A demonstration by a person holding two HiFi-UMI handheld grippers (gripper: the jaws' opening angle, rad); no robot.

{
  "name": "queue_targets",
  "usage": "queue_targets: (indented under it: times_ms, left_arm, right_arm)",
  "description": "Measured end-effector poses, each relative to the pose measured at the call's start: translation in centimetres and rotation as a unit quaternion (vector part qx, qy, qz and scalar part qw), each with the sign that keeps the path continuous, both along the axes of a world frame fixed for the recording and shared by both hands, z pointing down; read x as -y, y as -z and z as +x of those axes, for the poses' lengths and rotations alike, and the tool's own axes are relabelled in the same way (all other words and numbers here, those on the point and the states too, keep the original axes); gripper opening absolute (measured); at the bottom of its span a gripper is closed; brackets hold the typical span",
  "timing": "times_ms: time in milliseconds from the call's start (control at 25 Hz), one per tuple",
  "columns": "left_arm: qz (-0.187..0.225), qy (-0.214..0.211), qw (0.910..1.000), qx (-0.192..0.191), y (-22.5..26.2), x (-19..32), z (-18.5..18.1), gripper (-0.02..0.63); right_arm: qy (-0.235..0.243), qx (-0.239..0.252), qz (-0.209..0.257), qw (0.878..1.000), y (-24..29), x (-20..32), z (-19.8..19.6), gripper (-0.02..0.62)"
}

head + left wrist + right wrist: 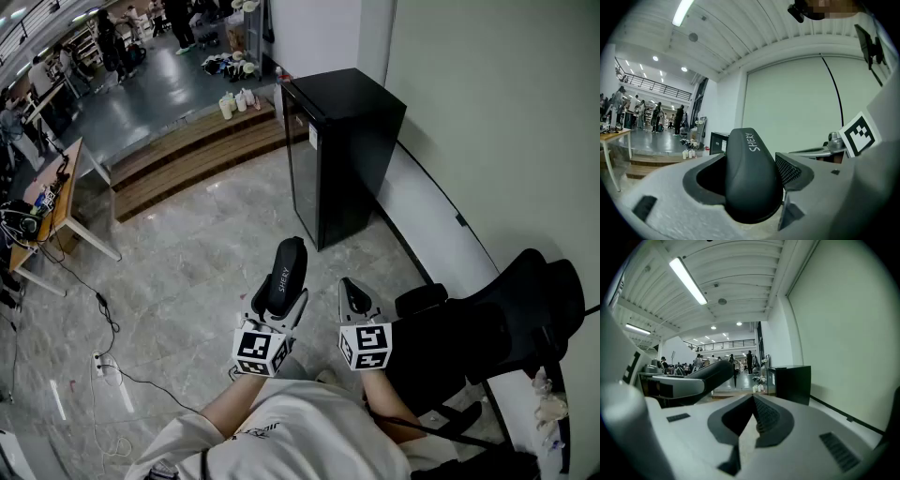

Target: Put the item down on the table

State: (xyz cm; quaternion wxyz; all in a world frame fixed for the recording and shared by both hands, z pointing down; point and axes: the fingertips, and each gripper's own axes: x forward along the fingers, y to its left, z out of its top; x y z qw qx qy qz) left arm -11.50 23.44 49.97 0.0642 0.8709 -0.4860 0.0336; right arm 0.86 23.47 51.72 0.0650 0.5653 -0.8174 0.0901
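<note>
A black, rounded oblong item marked "SHERY" (284, 270) stands up between the jaws of my left gripper (279, 309), held over the grey floor. In the left gripper view the item (752, 173) fills the gap between the wide-set jaws, and both pads press on its sides. My right gripper (354, 298) is just to the right at the same height. Its jaws meet in a closed line (752, 404) with nothing between them. The right gripper view also shows the item (715, 371) at the left.
A black cabinet (342, 150) stands against the white wall ahead. Wooden steps (187, 155) lead up to a hall with people. A wooden table (66, 197) is at the far left, a black office chair (497, 319) at the right, and cables (98, 361) on the floor.
</note>
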Motion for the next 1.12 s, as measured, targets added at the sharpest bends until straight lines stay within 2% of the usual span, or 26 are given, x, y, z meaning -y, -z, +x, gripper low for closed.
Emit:
queue_targets:
  times_ms: [320,600,800,960,1120]
  left_arm:
    - [0.002,-0.010,0.9999,0.005,-1.5,9.9,2.8,0.344]
    - [0.011,-0.037,0.9992,-0.002,-2.3,25.8,3.8,0.344]
    - [0.022,-0.058,0.9980,0.007,0.1,37.1,3.2,0.344]
    - [0.021,-0.071,0.9972,0.002,1.1,42.5,2.2,0.344]
    - [0.017,-0.072,0.9973,-0.002,1.2,46.0,2.9,0.344]
  right_arm:
    - [0.004,-0.020,0.008,1.000,-0.6,10.9,2.3,0.003]
    - [-0.020,-0.022,0.016,0.999,-0.8,26.1,2.6,0.003]
    - [-0.039,-0.013,0.022,0.999,1.4,37.4,1.7,0.003]
    - [-0.047,-0.024,0.031,0.998,2.8,42.2,0.4,0.003]
    - [-0.047,-0.029,0.028,0.998,2.9,45.8,0.9,0.003]
